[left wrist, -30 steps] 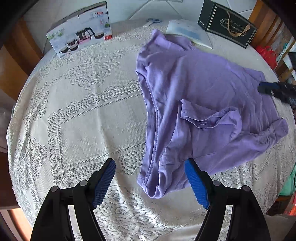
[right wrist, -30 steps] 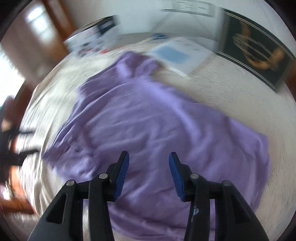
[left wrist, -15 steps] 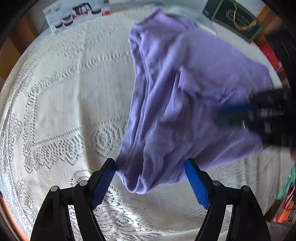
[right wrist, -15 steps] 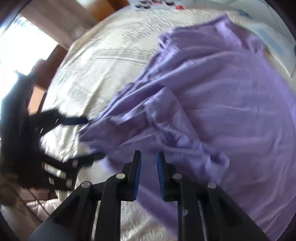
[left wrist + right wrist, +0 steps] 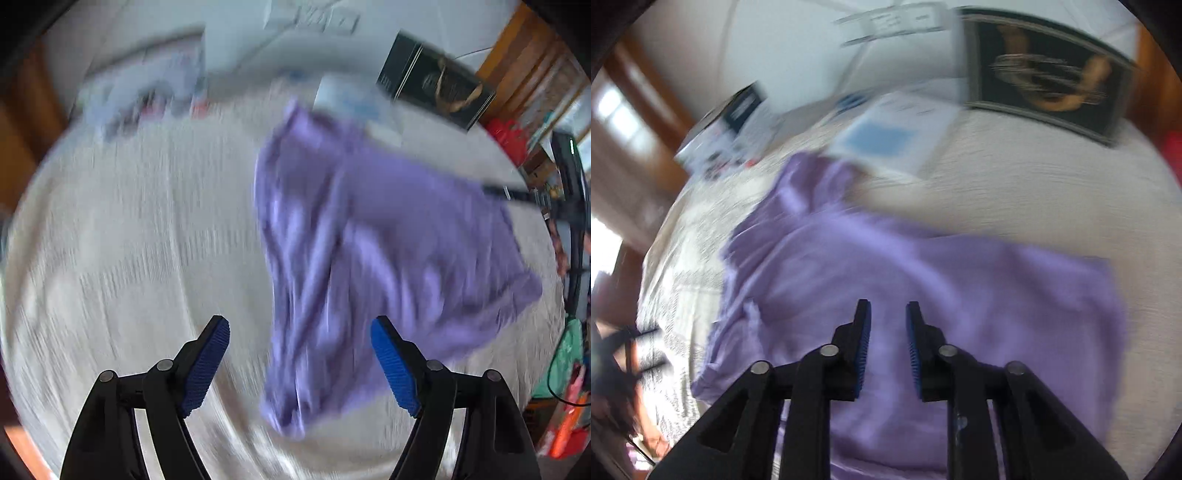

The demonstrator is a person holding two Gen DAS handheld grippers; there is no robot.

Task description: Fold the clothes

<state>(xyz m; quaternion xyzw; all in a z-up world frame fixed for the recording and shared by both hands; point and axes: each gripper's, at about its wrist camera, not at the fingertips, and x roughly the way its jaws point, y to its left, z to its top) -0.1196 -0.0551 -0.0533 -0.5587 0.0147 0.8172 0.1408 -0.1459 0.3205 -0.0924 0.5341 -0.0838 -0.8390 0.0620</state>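
A purple garment [image 5: 373, 243] lies crumpled on the white lace tablecloth [image 5: 129, 240], on the right half of the table. My left gripper [image 5: 300, 343] is wide open and empty, above the garment's near bottom corner. My right gripper [image 5: 888, 325] is above the middle of the garment [image 5: 923, 295], its jaws a narrow gap apart with nothing between them. In the left wrist view the right gripper shows only as a dark blur [image 5: 513, 192] at the garment's far right edge. Both views are motion-blurred.
At the far edge of the round table stand a white product box [image 5: 147, 92], a white and blue booklet [image 5: 890, 136] touching the garment's far tip, and a black box with gold print [image 5: 1045, 77]. Wooden furniture and clutter [image 5: 517, 136] stand beyond the right rim.
Both grippers pulled back and up from the garment. My right gripper swung from the garment's left fold back over its middle and its jaws opened slightly. The garment's fold looks flatter.
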